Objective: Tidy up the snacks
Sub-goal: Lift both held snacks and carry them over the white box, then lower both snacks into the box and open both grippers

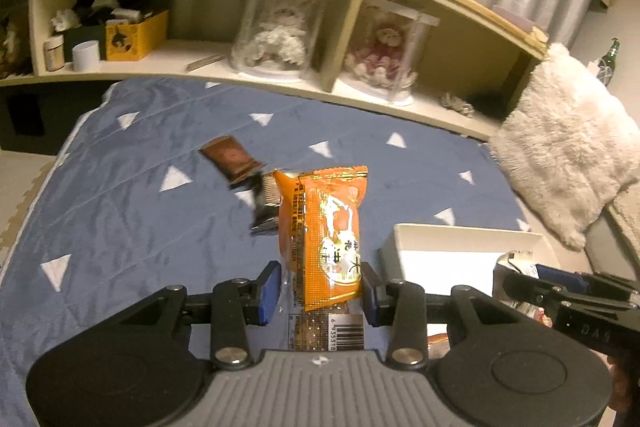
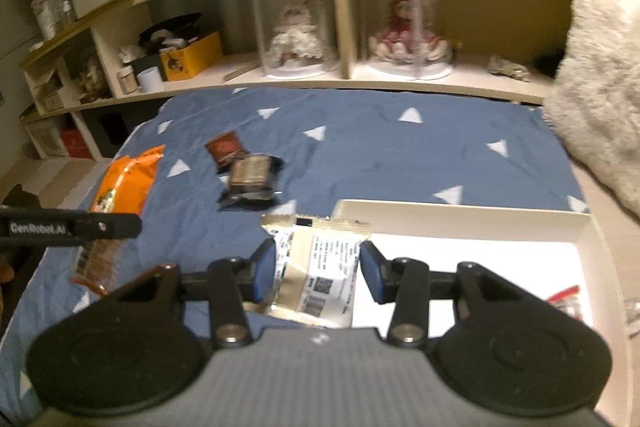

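My left gripper is shut on an orange snack packet and holds it upright above the blue bedspread. The packet also shows in the right wrist view. My right gripper is shut on a beige snack packet with a white label, at the left edge of the white tray. A brown packet and a black packet lie on the bedspread beyond. A red-and-clear packet lies in the tray.
A wooden shelf runs along the back with two dolls under clear domes, a yellow box and jars. A fluffy white pillow lies at the right. The tray also shows in the left wrist view.
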A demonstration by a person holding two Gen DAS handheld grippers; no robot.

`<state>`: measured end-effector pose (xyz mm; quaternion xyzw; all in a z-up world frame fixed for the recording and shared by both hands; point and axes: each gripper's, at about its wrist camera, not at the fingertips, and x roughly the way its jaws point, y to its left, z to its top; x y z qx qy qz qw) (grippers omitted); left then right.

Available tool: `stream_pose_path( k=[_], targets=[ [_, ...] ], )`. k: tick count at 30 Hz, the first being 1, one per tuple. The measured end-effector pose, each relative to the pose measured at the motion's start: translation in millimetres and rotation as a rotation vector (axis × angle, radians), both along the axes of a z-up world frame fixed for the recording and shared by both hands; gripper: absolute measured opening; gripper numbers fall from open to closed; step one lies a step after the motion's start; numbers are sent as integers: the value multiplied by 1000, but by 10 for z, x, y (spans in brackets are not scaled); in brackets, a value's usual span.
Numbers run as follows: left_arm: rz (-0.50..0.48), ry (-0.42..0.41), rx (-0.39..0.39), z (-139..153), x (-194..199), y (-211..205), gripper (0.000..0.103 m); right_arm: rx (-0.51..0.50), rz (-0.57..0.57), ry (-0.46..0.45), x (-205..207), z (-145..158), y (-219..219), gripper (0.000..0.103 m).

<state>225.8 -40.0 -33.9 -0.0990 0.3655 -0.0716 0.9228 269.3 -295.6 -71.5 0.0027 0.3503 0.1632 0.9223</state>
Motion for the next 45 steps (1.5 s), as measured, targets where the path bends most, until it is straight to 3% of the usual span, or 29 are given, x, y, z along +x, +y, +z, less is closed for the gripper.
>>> stream_pose_path(
  k=[16, 25, 34, 40, 42, 45],
  targets=[
    [-160, 72, -61, -206, 314, -1281, 43, 76, -131, 22, -28, -166, -1106, 51],
    [-218, 154, -151, -544, 545, -1837, 43, 128, -152, 133, 224, -557, -1444, 51],
    [-217, 227, -266, -936, 726, -2071, 43, 156, -173, 247, 467, -951, -1687, 51],
    [-188, 279, -343, -1203, 829, -2140, 43, 107, -260, 249, 519, -1065, -1835, 51],
    [-176, 288, -338, -1261, 852, -2169, 43, 115, -258, 245, 496, -1055, -1855, 51],
    [-155, 287, -270, -1283, 860, -2195, 43, 91, -247, 228, 474, -1030, -1828, 51]
  ],
)
